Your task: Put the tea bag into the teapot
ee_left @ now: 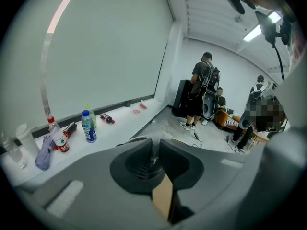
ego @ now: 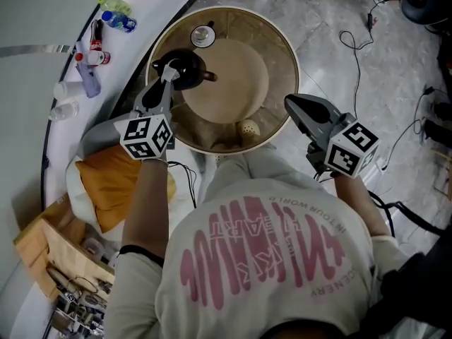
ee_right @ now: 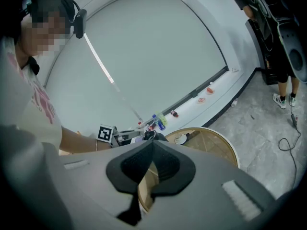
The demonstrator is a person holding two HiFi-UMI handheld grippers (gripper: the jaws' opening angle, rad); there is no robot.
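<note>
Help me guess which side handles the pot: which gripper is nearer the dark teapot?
Left. The left gripper has its tips at the teapot, on its near left side. The right gripper is at the round table's right rim, across from the teapot.

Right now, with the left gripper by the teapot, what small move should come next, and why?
Probably lower the left gripper slightly over the teapot before releasing. Its jaws pinch a thin pale piece, seemingly the tea bag, just at the dark teapot's near edge. The right gripper sits shut and empty.
</note>
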